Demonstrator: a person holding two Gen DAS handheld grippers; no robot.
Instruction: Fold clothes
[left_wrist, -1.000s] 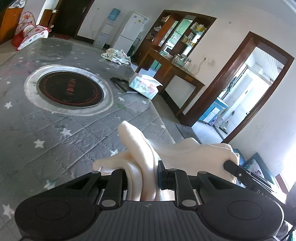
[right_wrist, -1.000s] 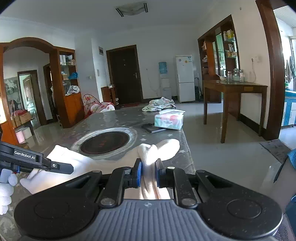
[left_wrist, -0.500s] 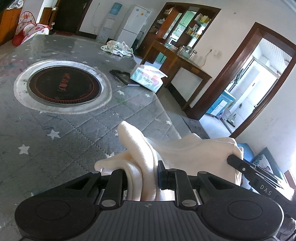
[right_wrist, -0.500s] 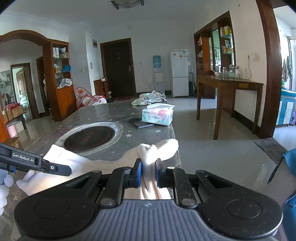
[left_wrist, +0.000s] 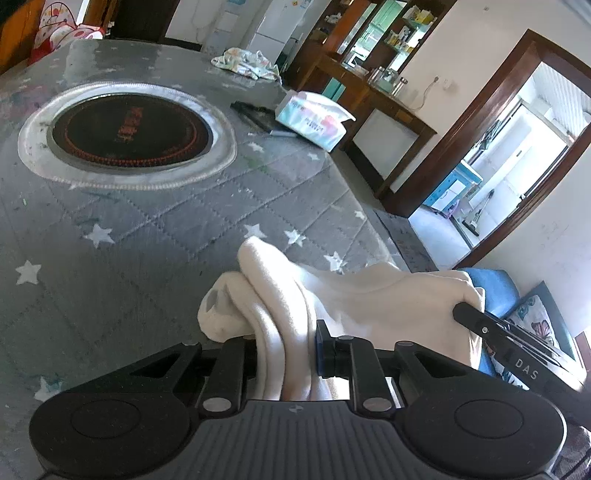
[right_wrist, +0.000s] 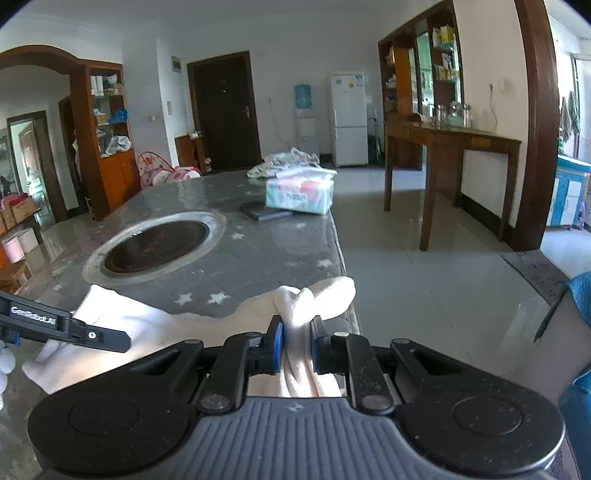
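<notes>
A cream garment (left_wrist: 362, 295) hangs stretched between both grippers above the near edge of the grey star-print table (left_wrist: 147, 221). My left gripper (left_wrist: 286, 354) is shut on a bunched fold of it; the right gripper's black finger (left_wrist: 491, 328) shows at the cloth's far right end. In the right wrist view my right gripper (right_wrist: 297, 343) is shut on another bunched fold of the garment (right_wrist: 147, 325), and the left gripper's finger (right_wrist: 74, 330) crosses the cloth at the left, next to a white-gloved hand (right_wrist: 5, 363).
A round inset burner (left_wrist: 129, 129) sits mid-table. Beyond it lie a tissue pack (left_wrist: 314, 118), a dark flat object (left_wrist: 258, 114) and crumpled cloth (left_wrist: 245, 62). The table edge (right_wrist: 341, 266) drops to tiled floor on the right; a wooden side table (right_wrist: 443, 162) stands beyond.
Both grippers have moved forward over the table with the garment still held; the burner and tissue pack look nearer. Grips are unchanged.
</notes>
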